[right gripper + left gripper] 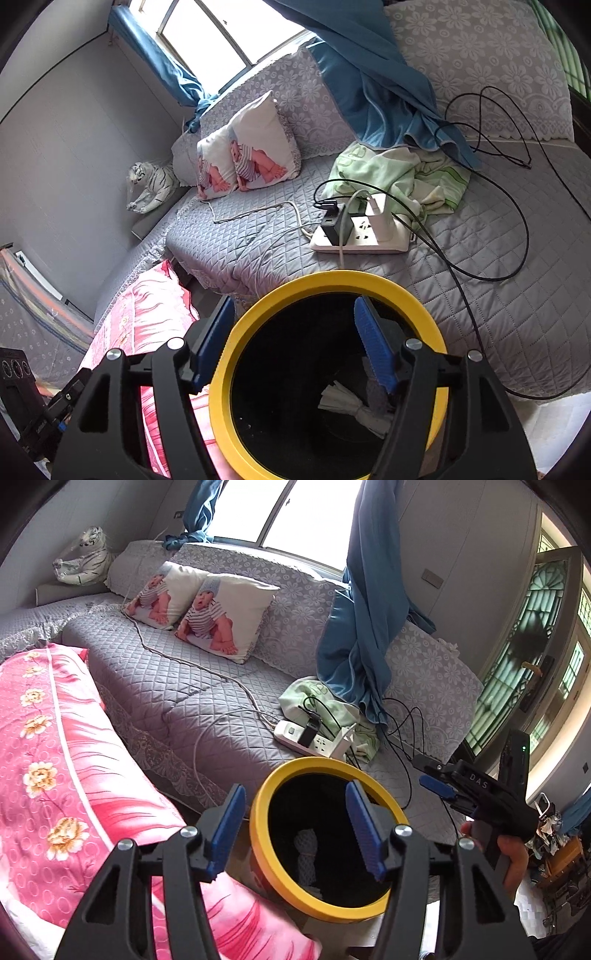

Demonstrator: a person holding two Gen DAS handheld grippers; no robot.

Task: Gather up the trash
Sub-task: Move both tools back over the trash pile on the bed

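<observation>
Right wrist view: both claws, left claw [295, 827] and right claw [295, 341], wide and empty above round yellow-rimmed black bin [236, 343]; white crumpled wrapper [354, 406] lying inside. Drop step likely done; next, hunting more trash.

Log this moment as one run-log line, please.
stage: trash dropped | left gripper: open, empty | right gripper: open, empty | yellow-rimmed bin: white wad inside

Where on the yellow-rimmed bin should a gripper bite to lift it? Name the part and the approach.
Grip the yellow rim of the bin from above, one finger inside, one outside. The ring is thin and upright, and the opening faces up. The near edge is probably easiest; a pink quilt crowds its left.
</observation>
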